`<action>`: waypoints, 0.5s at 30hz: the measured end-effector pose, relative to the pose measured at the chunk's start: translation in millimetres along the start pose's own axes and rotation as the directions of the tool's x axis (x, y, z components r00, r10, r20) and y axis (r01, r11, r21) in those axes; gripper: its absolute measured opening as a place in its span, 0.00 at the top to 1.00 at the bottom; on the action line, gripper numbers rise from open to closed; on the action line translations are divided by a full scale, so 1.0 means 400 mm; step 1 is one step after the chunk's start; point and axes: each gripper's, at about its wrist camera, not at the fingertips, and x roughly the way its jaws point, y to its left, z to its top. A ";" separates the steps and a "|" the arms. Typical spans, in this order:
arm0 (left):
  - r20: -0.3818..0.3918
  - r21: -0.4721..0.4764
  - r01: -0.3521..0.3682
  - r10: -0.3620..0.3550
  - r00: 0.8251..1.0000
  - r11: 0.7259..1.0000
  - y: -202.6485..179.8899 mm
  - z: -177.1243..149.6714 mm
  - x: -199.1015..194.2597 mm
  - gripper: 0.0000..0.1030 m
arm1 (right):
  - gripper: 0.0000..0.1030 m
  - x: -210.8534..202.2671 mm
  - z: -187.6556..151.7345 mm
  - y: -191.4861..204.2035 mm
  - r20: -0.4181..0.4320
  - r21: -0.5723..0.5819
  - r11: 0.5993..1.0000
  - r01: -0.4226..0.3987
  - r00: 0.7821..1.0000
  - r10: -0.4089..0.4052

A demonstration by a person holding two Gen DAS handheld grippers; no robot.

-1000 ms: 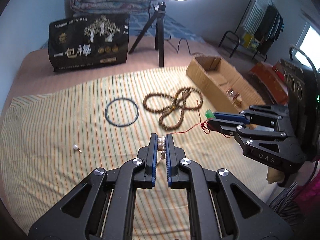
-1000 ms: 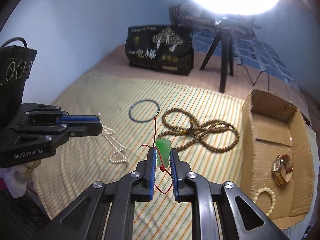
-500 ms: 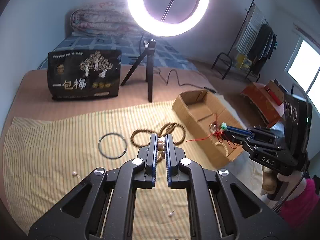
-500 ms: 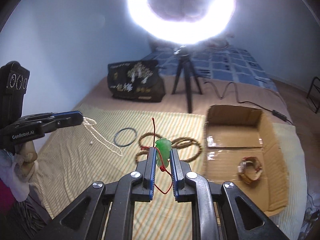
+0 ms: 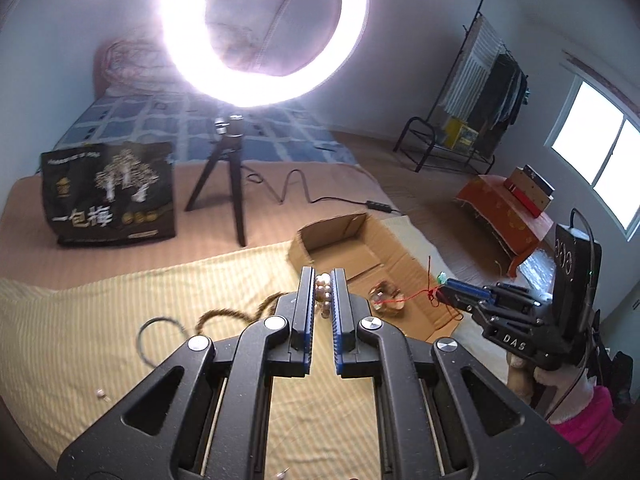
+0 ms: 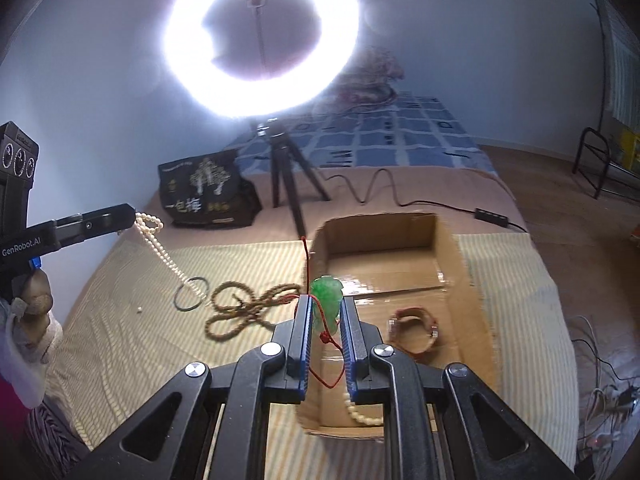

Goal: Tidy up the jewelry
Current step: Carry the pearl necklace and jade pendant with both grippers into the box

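Both my hands lift up now. My right gripper (image 6: 324, 316) fingers pinch the green pendant (image 6: 327, 294) just above the cardboard box (image 6: 464, 280). My left gripper (image 5: 321, 292) clenches the pearl necklace (image 6: 160, 246), farther left.

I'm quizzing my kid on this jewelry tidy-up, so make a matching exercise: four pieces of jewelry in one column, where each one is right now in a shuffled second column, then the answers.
Things:
1. White pearl strand
2. Green carved pendant on a red cord
3. Thin dark ring bangle
4. Reddish-brown bracelet

Places:
A. Lying on the striped yellow cloth
B. Clamped in the right gripper
C. Inside the brown cardboard box
D. Hanging from the left gripper

Pairs: 1-D, 2-B, 3-A, 4-C
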 end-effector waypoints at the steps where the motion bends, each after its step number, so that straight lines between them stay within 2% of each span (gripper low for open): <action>1: 0.002 0.001 0.008 -0.008 1.000 1.000 -0.011 0.007 0.009 0.95 | 0.88 -0.004 0.001 -0.012 0.001 0.003 1.000 0.011 1.000 -0.011; 8: 0.012 0.038 0.037 -0.038 0.999 0.999 -0.087 0.048 0.070 0.95 | 0.88 0.000 -0.011 -0.057 -0.024 0.029 0.999 0.032 0.999 -0.032; 15: -0.011 0.058 0.054 -0.054 0.998 0.997 -0.135 0.058 0.146 0.95 | 0.88 0.018 -0.026 -0.094 -0.058 0.056 0.997 0.043 0.997 -0.040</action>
